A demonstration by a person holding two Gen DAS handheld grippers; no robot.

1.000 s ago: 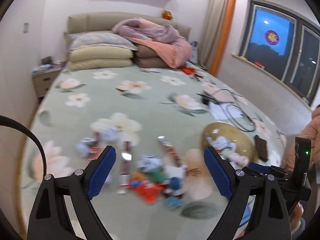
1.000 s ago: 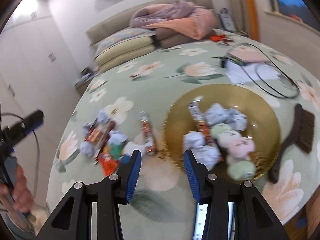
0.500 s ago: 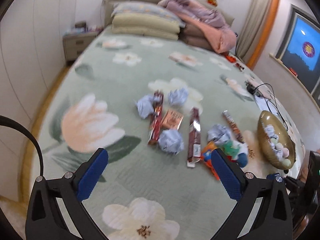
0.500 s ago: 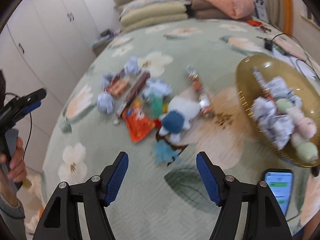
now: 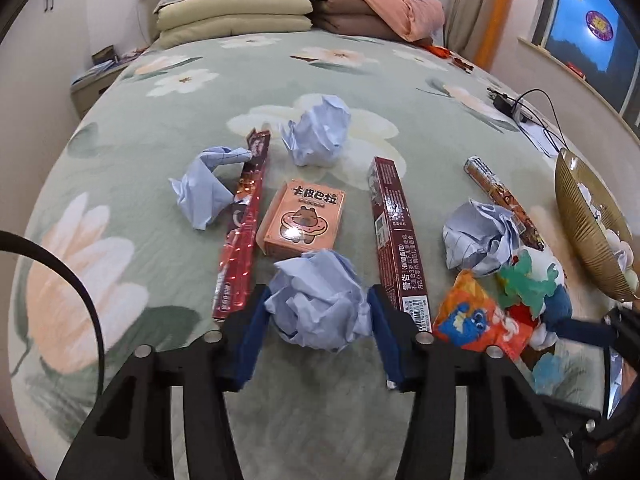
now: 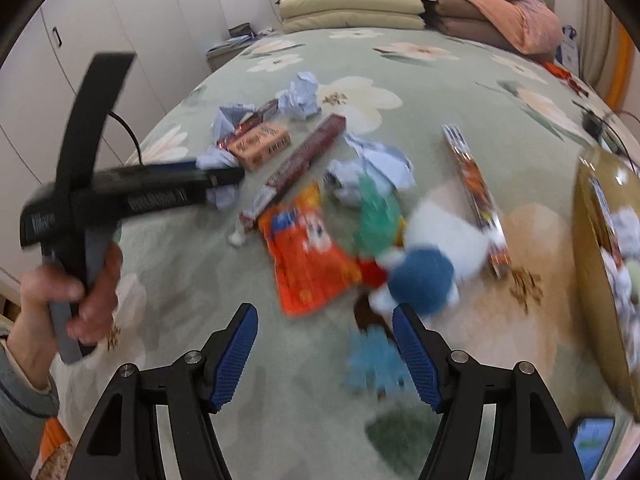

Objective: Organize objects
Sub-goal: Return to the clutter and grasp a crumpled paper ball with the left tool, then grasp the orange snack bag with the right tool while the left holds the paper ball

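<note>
- left gripper (image 5: 318,330) fingers closing around crumpled pale-blue paper ball (image 5: 320,300) on the bed (image 5: 120,184), pads at its sides
- right gripper (image 6: 324,354) fingers spread, empty
- orange box (image 5: 302,218) reads "卡皮巴拉", capybara picture
- maroon long box (image 5: 394,232): Chinese small print

A sage-green bedspread (image 5: 360,80) printed with cream and peach flowers is seen. On it, pale blue crumpled paper balls (image 5: 320,300), an orange card box (image 5: 304,216) bearing a brown cartoon animal, two dark red long boxes (image 5: 394,236), an orange snack packet (image 5: 476,320) with a blue figure, and a white-and-blue plush toy (image 6: 432,264) are shown. A ribbed golden bowl (image 5: 580,216) is seen at the bedspread's right edge. Blue gripper pads (image 6: 236,356) are fitted on black frames.
</note>
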